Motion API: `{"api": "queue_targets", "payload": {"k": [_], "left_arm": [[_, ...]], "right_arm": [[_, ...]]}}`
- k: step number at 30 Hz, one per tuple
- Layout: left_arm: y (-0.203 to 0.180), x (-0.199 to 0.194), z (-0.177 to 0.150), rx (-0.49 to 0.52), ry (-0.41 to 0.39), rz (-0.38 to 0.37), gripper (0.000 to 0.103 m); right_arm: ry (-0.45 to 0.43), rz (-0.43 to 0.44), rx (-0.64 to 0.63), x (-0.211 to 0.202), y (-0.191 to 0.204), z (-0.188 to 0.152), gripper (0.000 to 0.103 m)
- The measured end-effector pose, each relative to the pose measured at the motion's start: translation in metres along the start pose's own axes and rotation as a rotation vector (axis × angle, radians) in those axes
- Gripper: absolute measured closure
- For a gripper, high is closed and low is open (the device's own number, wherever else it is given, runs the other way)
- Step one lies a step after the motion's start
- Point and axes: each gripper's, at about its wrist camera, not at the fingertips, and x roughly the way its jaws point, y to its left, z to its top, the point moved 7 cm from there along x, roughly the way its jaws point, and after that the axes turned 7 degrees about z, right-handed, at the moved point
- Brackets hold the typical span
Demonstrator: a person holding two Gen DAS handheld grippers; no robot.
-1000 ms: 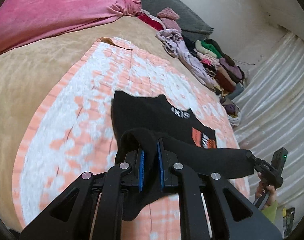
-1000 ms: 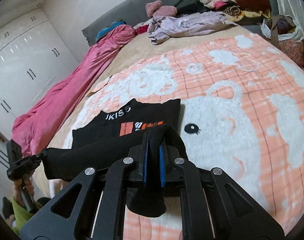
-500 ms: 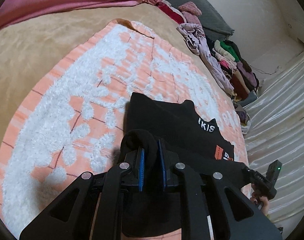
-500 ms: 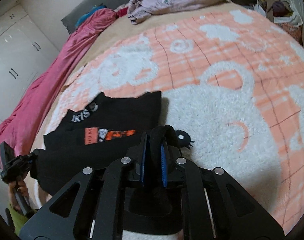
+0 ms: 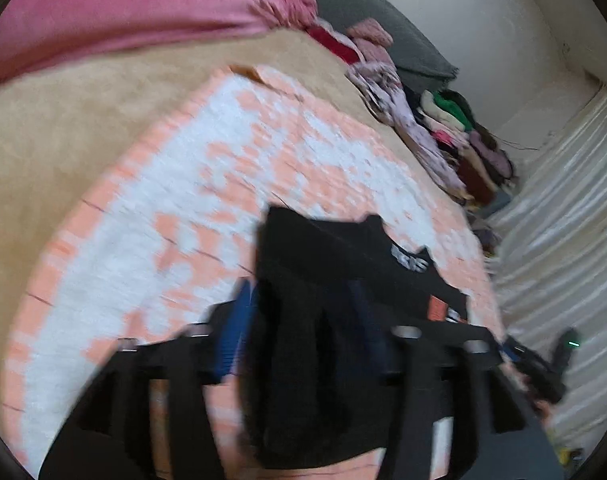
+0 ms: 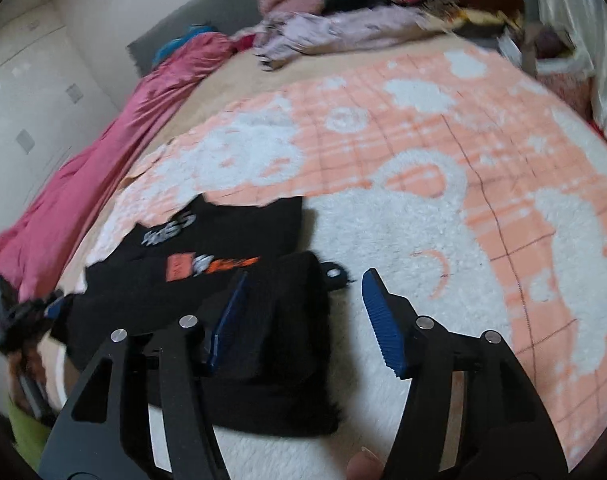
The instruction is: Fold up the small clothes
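Both sets of fingers have just been opening. The right gripper (image 6: 303, 316) stands with its blue-padded fingers (image 6: 383, 322) spread apart, a fold of the black shirt (image 6: 239, 240) lying between them against the left pad while the right pad hangs free over the white fleece. The left gripper (image 5: 299, 328) is blurred, yet its blue pads also sit apart with the dark cloth bunched between them, no longer pinched. The shirt (image 5: 343, 248) lies on the peach-and-white bear blanket (image 6: 443, 152), its far half flat with white lettering and an orange patch showing, its near hem doubled over towards the grippers. The blanket covers a tan bedspread (image 5: 63, 120). A pink quilt (image 5: 123, 4) is heaped along the far left side, and a lilac garment (image 6: 343, 28) and a pile of folded clothes (image 5: 455, 120) lie at the head of the bed near a grey headboard (image 5: 383, 24). Pale curtains (image 5: 563, 220) hang at the right.
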Motion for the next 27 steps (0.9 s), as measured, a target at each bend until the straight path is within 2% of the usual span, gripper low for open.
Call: {"api": "queue_targets", "payload": {"k": [3,7,9,11,13,15,17,19,23,27], "left_arm": [[0.004,-0.015,0.008,0.019,-0.054,0.035,0.049],[-0.013,-0.034,0.001,0.143,-0.081,0.053,0.049],[-0.035,-0.040,-0.010,0.240,-0.081,0.046,0.049],[-0.060,-0.043,-0.024,0.310,-0.068,0.001,0.049],[-0.083,-0.043,-0.043,0.347,-0.026,-0.072,0.049],[-0.101,-0.038,-0.063,0.375,0.030,-0.135,0.050],[-0.117,-0.029,-0.087,0.432,0.092,-0.164,0.051],[-0.126,-0.020,-0.105,0.484,0.129,-0.159,0.061],[-0.134,0.002,-0.137,0.553,0.203,-0.140,0.063],[-0.130,0.013,-0.140,0.598,0.161,-0.077,0.063]], "right_arm": [[0.016,0.047,-0.109,-0.007,0.036,-0.009,0.051],[0.068,0.094,-0.329,-0.001,0.095,-0.033,0.051],[0.116,0.084,-0.460,0.009,0.119,-0.051,0.051],[0.181,0.060,-0.542,0.022,0.130,-0.068,0.051],[0.227,0.041,-0.554,0.029,0.131,-0.078,0.051],[0.260,0.058,-0.519,0.032,0.127,-0.086,0.051],[0.280,0.076,-0.489,0.033,0.124,-0.092,0.055],[0.295,0.091,-0.481,0.034,0.124,-0.097,0.059],[0.326,0.063,-0.446,0.048,0.118,-0.104,0.066],[0.308,0.072,-0.415,0.055,0.111,-0.102,0.068]]}}
